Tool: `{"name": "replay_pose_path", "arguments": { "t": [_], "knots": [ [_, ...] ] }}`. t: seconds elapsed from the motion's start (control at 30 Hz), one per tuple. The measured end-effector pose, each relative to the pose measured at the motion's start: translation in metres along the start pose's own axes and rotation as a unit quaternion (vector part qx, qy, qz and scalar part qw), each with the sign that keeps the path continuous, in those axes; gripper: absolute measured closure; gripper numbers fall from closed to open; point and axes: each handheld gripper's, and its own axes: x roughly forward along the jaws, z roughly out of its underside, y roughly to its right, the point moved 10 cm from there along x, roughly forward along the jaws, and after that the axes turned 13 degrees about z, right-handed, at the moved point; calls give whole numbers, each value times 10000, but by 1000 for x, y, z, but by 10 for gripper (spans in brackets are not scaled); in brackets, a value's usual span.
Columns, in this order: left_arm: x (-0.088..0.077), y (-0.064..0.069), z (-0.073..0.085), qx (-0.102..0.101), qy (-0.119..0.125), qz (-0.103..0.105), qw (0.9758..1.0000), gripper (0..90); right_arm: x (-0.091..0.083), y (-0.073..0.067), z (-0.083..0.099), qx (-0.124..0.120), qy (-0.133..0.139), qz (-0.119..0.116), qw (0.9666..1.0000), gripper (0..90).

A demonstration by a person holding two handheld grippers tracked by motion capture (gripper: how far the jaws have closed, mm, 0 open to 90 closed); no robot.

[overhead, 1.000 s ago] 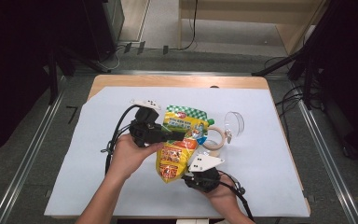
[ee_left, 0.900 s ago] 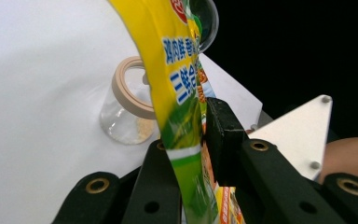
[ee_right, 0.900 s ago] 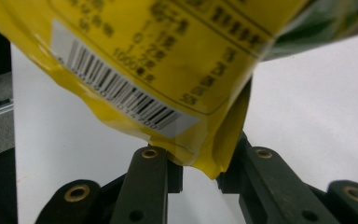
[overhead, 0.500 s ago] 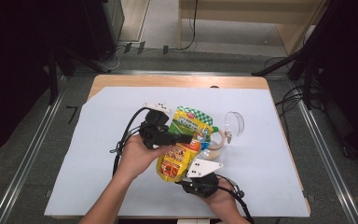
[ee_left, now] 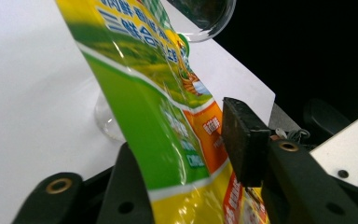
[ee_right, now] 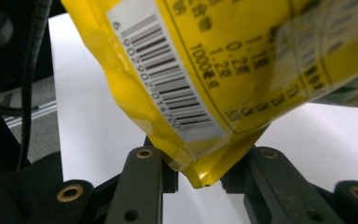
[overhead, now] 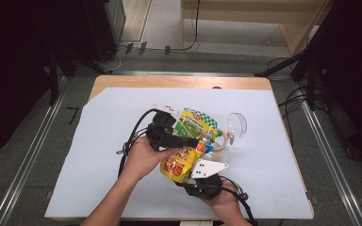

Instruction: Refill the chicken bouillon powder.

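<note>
**Snack pouch held tilted over glass cup, pouring not yet evident**

A person works at a desk (overhead: pixel 99 155) covered in white paper, holding a glossy yellow-and-green plastic food pouch (overhead: pixel 187 146) between two hand-held tools. The right gripper (overhead: pixel 199 175) clamps the pouch's sealed bottom corner, its jaws pressed close on the yellow plastic beside the barcode. The left gripper (overhead: pixel 194 140) straddles the pouch's upper part; its jaws have just been opening, and in the left gripper view the near pad stands clear of the film, so that hold looks released or loosening. The pouch slants with its top toward a clear glass cup with a handle (overhead: pixel 218 140), which stands on the desk just beside it. A second clear round glass piece (overhead: pixel 236 124), perhaps a lid, lies near the cup. Whether the pouch is torn open cannot be told, and nothing can be made out inside the cup. By the look of things, the pouch is lifted and aimed; emptying it remains.
</note>
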Motion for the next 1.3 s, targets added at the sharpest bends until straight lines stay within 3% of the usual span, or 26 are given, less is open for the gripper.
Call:
{"name": "replay_pose_path", "arguments": {
  "t": [0.13,0.57,0.8,0.87,1.0,1.2,1.3],
  "knots": [
    [3,0,1,-51,-40,-28,10000,588,-2,0,-3,135,47,-100,9998,745],
    [2,-3,1,-165,-159,-205,9995,530,-2,-1,-10,483,109,-354,9981,741],
    [0,-6,-8,-375,-340,-471,9976,578,2,0,-20,404,76,-397,9984,732],
    [1,-8,-11,-463,-418,-515,9967,596,3,-1,-23,308,51,-413,9987,723],
    [4,-8,-17,-579,-576,-395,9959,666,6,-5,-30,-64,19,-341,9994,707],
    [2,-10,-25,-666,-443,-427,9959,648,9,-5,-40,-53,39,-392,9992,705],
    [1,-8,-30,-554,-303,-435,9971,653,16,-2,-46,-88,110,-358,9993,700]
  ]
}}
